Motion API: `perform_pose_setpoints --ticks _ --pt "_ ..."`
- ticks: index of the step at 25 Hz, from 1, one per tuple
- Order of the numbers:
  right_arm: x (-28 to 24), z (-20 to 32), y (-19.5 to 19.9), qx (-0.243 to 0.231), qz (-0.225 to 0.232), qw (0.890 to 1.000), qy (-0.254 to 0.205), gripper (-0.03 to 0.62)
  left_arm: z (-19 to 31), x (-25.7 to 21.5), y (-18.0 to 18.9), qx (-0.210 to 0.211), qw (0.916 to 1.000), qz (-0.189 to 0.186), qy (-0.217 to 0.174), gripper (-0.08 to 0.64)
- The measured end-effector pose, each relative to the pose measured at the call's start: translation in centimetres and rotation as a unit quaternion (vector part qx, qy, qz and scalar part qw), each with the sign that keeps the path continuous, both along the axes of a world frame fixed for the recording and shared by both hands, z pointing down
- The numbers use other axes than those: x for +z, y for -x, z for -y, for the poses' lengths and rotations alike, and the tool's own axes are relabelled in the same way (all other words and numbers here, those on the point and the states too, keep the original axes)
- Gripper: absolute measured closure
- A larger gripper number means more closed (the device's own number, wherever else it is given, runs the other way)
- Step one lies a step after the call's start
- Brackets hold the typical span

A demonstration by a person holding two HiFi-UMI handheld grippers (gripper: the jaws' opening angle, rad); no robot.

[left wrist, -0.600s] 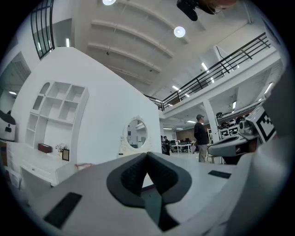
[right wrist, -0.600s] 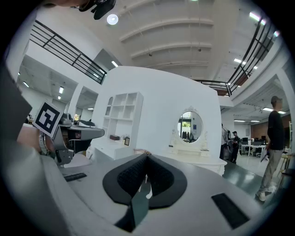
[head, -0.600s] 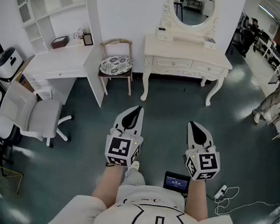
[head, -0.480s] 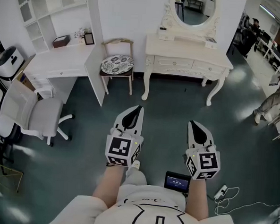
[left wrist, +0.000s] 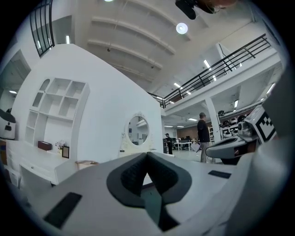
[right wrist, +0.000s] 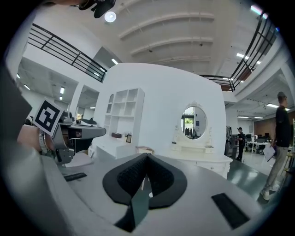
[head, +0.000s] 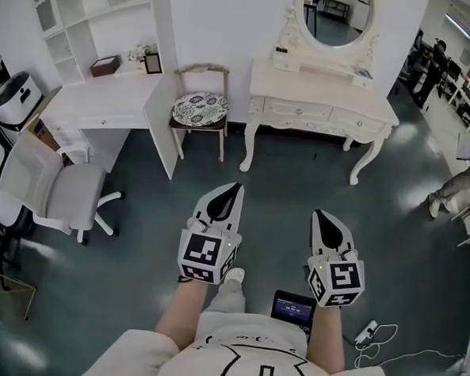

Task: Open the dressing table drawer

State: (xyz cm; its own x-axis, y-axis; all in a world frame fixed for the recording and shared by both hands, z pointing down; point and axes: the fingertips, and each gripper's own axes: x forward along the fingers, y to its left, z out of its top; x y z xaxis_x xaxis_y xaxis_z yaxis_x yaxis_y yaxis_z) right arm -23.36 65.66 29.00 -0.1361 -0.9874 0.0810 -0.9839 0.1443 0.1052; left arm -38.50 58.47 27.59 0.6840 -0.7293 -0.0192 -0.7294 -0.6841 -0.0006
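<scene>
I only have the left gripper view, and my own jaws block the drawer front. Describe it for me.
Observer: The head view shows the dressing table with two drawer fronts side by side, the left drawer and the right drawer. Both are shut.
Operator: Report the right gripper's jaws.
Observer: In its own view the right gripper has its jaws together, with nothing between them.
Operator: Name whatever lies on the floor near me.
Observer: A small screen lies by the person's feet, and a white power strip lies to its right.
</scene>
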Motion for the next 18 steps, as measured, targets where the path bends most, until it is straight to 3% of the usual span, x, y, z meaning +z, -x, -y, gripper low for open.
perform_pose_setpoints --ticks 9,18 --pt "-0.3 8.7 -1.5 0.002 0.002 1.000 0.001 0.568 8.9 -0.1 -3.1 0.031 0.9995 0.004 0.003 0.557" --pt "-0.2 16.6 -3.7 0.041 -0.002 0.999 0.005 0.568 17.8 -0.3 -4.6 0.047 0.9989 -0.004 -0.001 0.557"
